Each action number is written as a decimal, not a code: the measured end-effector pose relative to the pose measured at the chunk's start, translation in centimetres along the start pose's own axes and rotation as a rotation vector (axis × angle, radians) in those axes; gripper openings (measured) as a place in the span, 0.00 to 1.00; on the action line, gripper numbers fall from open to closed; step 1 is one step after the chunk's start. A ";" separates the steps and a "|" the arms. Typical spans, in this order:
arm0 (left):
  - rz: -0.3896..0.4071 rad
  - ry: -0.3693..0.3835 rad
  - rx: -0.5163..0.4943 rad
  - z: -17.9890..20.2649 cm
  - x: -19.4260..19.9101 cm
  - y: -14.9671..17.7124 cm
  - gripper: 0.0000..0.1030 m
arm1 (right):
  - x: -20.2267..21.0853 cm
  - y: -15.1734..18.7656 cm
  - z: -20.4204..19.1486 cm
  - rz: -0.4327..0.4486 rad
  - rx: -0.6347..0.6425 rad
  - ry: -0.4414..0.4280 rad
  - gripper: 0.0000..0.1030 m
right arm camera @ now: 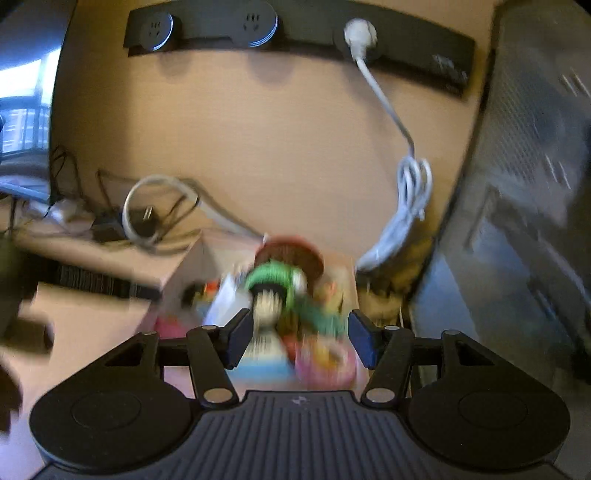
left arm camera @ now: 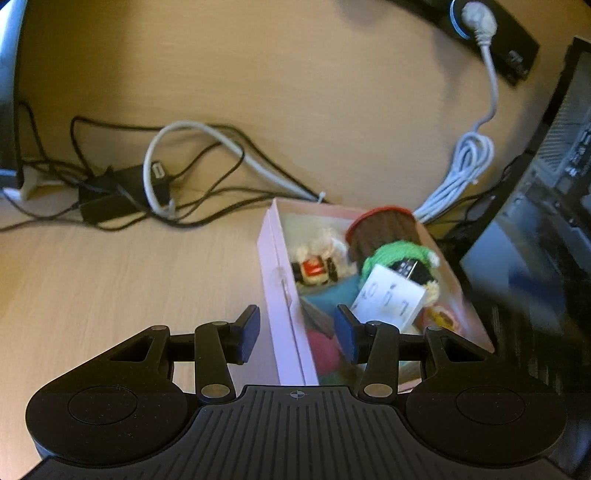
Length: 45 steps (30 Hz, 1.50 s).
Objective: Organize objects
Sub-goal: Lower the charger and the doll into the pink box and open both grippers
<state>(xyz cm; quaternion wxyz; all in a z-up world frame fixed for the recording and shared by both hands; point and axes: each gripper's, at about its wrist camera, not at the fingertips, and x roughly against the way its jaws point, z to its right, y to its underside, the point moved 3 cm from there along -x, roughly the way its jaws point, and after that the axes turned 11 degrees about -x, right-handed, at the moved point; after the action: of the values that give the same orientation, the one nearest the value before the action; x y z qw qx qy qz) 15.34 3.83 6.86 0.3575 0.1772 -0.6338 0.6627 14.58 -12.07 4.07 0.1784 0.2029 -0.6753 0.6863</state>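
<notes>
An open pink box sits on the wooden desk, packed with small things: a brown cup with a red rim, a green knitted doll, a white card and a little red-and-white toy car. My left gripper is open and straddles the box's left wall, its pads clear of it. In the blurred right wrist view, my right gripper hangs open just over the same box, above the doll and in front of the cup. Its pads grip nothing.
Tangled black cables and an adapter lie left of the box. A coiled white cable runs up to a black power strip on the back panel. A dark computer tower stands close on the right.
</notes>
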 end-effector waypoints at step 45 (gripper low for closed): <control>-0.073 -0.127 -0.238 1.9 -3.1 -0.7 0.34 | -1.4 2.6 3.6 -0.063 -0.155 0.056 0.54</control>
<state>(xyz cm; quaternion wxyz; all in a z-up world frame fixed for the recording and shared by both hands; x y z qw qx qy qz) 17.52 1.20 5.50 0.3589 0.1983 -0.7224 0.5567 14.54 -15.68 1.20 0.2339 0.1901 -0.7144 0.6315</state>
